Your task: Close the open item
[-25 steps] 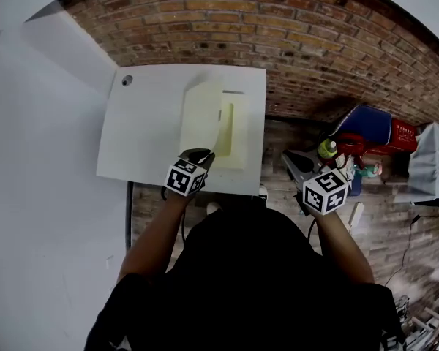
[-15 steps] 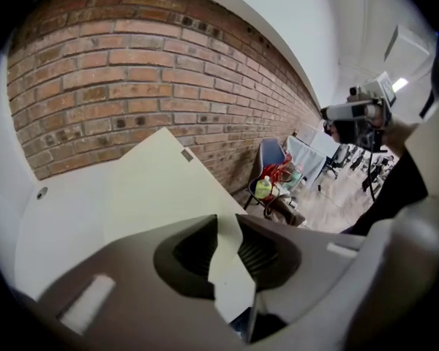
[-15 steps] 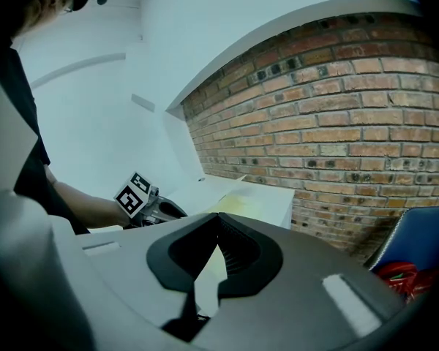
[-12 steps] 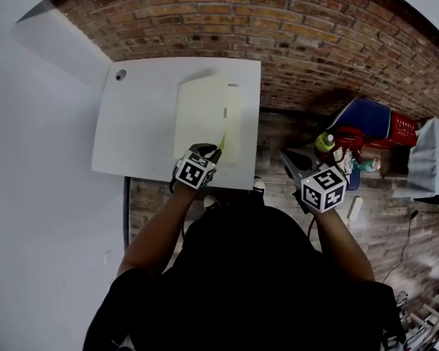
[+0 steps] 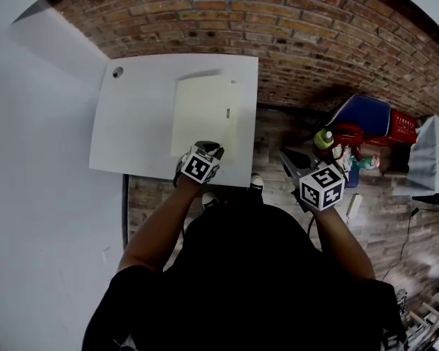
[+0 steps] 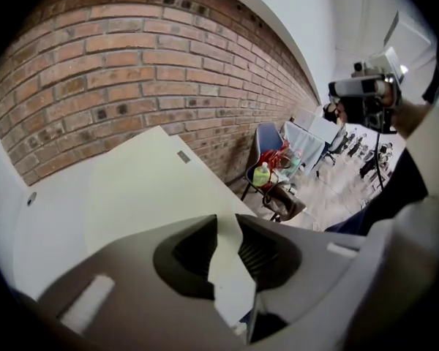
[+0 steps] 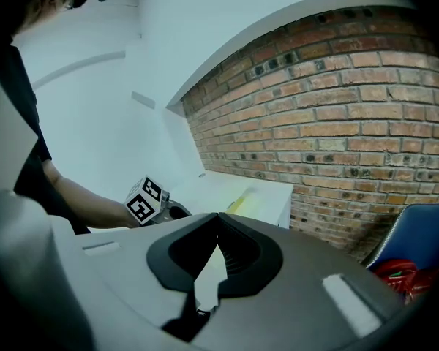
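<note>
A pale yellow folder (image 5: pixel 205 115) lies flat and closed on the white table (image 5: pixel 132 123), close to its right edge. My left gripper (image 5: pixel 208 149) is at the folder's near edge, over the table's front. In the left gripper view the folder (image 6: pixel 154 181) stretches away beyond the left gripper (image 6: pixel 227 229), whose jaws stand a little apart with nothing pressed between them. My right gripper (image 5: pixel 301 168) hangs off the table to the right, over the brick floor. In its own view the right gripper (image 7: pixel 218 221) has its tips together and holds nothing.
A round cable hole (image 5: pixel 117 72) sits in the table's far left corner. To the right of the table stand a blue chair (image 5: pixel 366 123), a red basket (image 5: pixel 402 134) and a green bottle (image 5: pixel 326 139). A white wall runs along the left.
The folder's cover stood raised a second ago, then came down leftward; it now lies flat. My left gripper moved slightly right along the near edge. The right gripper stayed put.
</note>
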A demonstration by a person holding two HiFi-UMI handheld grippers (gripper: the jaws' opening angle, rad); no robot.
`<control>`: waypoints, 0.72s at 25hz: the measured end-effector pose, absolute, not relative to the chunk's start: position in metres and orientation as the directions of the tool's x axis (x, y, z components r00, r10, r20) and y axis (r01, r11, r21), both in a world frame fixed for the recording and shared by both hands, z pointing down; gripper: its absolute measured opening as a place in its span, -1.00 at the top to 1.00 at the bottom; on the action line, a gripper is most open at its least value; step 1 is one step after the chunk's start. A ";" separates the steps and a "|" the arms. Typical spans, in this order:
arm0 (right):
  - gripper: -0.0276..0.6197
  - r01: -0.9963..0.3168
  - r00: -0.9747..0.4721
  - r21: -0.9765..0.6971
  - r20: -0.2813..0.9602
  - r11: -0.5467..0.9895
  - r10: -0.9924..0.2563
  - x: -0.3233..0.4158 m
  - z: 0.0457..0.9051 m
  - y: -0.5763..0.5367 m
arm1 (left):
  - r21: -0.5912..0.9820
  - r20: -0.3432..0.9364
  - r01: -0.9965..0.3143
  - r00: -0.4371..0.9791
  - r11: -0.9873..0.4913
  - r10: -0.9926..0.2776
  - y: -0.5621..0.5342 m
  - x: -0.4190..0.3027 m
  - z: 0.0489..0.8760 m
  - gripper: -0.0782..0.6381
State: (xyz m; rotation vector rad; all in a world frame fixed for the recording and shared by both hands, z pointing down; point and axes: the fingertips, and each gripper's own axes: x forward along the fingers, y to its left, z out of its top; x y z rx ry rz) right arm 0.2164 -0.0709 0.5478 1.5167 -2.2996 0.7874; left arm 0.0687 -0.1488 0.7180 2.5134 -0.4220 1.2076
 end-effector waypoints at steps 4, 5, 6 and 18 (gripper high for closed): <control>0.91 -0.912 -0.406 -0.288 0.516 0.293 -0.755 0.220 0.551 -0.067 | 0.156 0.797 -0.371 0.595 -0.915 -0.106 -0.149 0.074 0.735 0.61; 0.91 -0.913 -0.404 -0.288 0.518 0.290 -0.754 0.221 0.552 -0.066 | 0.154 0.798 -0.367 0.593 -0.917 -0.103 -0.149 0.074 0.739 0.61; 0.91 -0.913 -0.402 -0.289 0.521 0.288 -0.753 0.222 0.552 -0.065 | 0.156 0.800 -0.365 0.592 -0.918 -0.099 -0.149 0.075 0.741 0.61; 0.91 -0.916 -0.395 -0.294 0.543 0.273 -0.741 0.226 0.561 -0.058 | 0.178 0.851 -0.355 0.524 -0.918 -0.038 -0.143 0.082 0.759 0.59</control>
